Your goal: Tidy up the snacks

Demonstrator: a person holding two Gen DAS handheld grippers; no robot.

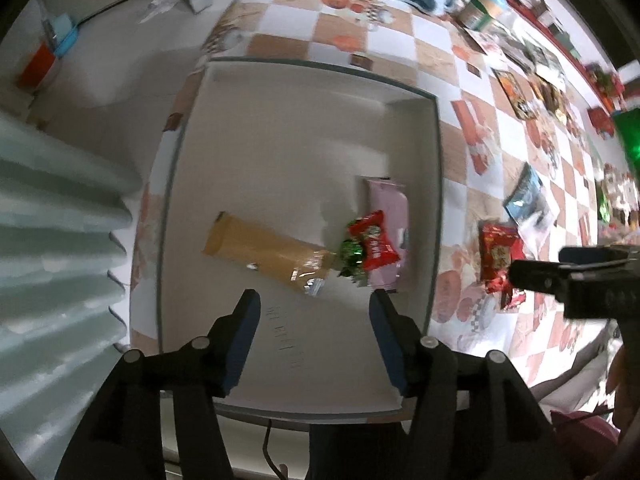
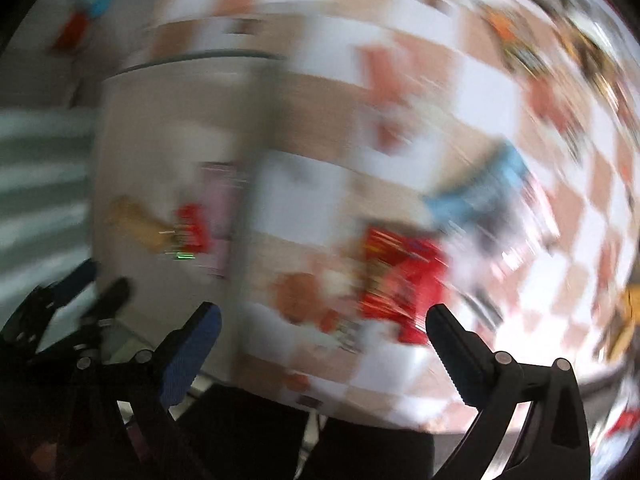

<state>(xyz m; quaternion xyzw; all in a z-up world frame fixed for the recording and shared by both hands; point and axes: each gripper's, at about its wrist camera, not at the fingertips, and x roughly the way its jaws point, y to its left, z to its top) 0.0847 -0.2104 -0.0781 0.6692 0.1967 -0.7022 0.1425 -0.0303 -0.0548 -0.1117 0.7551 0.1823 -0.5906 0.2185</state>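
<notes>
snacks were split two ways: three already lay in the white tray (image 1: 434,152), a tan packet (image 1: 264,252), a pink packet (image 1: 388,216) and a small red candy pack (image 1: 372,246) on top of the pink one, while others remained loose on the checkered tablecloth (image 1: 400,40) outside the tray's right wall. nearest of those was a red snack bag (image 1: 498,254), lying at about three o'clock from the left gripper (image 1: 314,304), its long axis roughly parallel to the tray wall. a blue packet (image 1: 526,196) sat just beyond it, toward two o'clock.

the left gripper hovered over the tray with its jaws apart and nothing between them. the right gripper (image 2: 322,320) was also spread wide and empty; though its view was badly smeared, the red snack bag (image 2: 404,276) showed at about one o'clock, just ahead of its fingertips. judging from that, the right one was clearly nearer and better placed to take the red bag next.
</notes>
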